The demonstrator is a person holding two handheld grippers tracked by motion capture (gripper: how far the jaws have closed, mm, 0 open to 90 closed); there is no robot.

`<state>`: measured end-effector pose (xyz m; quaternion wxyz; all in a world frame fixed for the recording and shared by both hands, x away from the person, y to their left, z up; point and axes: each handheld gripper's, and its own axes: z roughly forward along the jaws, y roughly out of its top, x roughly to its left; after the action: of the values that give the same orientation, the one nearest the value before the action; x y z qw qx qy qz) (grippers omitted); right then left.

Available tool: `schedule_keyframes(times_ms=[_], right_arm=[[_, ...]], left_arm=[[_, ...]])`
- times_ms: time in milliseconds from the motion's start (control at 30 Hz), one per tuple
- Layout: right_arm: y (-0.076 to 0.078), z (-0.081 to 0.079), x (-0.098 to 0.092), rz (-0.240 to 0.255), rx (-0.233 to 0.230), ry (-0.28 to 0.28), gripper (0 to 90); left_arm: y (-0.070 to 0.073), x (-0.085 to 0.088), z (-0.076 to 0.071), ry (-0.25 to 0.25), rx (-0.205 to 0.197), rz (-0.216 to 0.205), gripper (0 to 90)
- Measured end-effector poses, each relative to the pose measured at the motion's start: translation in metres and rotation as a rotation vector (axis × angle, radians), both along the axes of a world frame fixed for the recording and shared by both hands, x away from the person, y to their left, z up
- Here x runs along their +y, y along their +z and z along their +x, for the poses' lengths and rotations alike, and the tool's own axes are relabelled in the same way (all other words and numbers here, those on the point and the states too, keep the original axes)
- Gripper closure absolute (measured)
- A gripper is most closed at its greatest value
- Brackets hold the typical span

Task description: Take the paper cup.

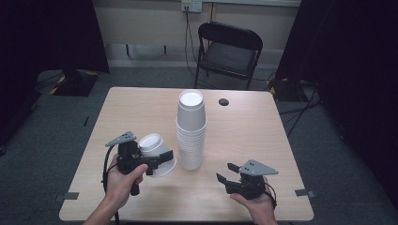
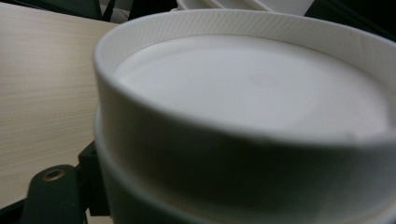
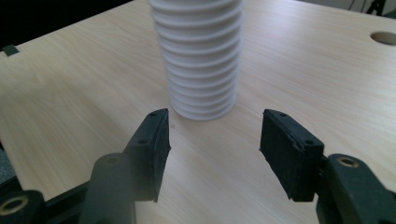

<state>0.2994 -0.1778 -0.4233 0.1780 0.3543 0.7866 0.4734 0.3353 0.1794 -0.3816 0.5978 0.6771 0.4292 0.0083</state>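
Left hand-held gripper (image 1: 162, 158) is clenched on a white cup (image 1: 157, 154), held tilted just left of the stack (image 1: 191, 133) on the counter (image 1: 244, 136). Right hand-held gripper (image 1: 226, 172) is released, near the stack. Cups are judged light, thin and crushable; the ribbed wall is best pinched gently.

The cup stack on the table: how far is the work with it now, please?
Done: one cup is apart from the cup stack, held tilted in the left gripper beside it. In hand: the right gripper is open and empty, its jaws pointing at the stack's base. Left: the tall stack still stands on the table; whether the cup came off it or goes onto it is unclear.
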Motion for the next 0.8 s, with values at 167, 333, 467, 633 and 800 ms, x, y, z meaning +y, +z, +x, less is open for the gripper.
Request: schedule_keyframes(times_ms=[167, 333, 467, 633, 800], right_arm=[[0.003, -0.005, 0.018, 0.012, -0.022, 0.053, 43.1], [0.005, -0.007, 0.031, 0.013, -0.040, 0.091, 44.4], [0.007, -0.007, 0.043, 0.019, -0.050, 0.114, 43.3], [0.008, -0.008, 0.058, 0.025, -0.072, 0.152, 46.6], [0.012, -0.008, 0.069, 0.040, -0.111, 0.174, 47.7]], left_arm=[[-0.002, -0.003, -0.001, -0.013, 0.038, -0.024, 17.7], [-0.001, -0.004, -0.002, -0.030, 0.060, -0.043, 17.7], [-0.004, -0.007, -0.003, -0.058, 0.103, -0.104, 17.6], [-0.004, -0.012, -0.006, -0.070, 0.124, -0.133, 17.7], [-0.004, -0.014, -0.006, -0.075, 0.161, -0.156, 17.7]])
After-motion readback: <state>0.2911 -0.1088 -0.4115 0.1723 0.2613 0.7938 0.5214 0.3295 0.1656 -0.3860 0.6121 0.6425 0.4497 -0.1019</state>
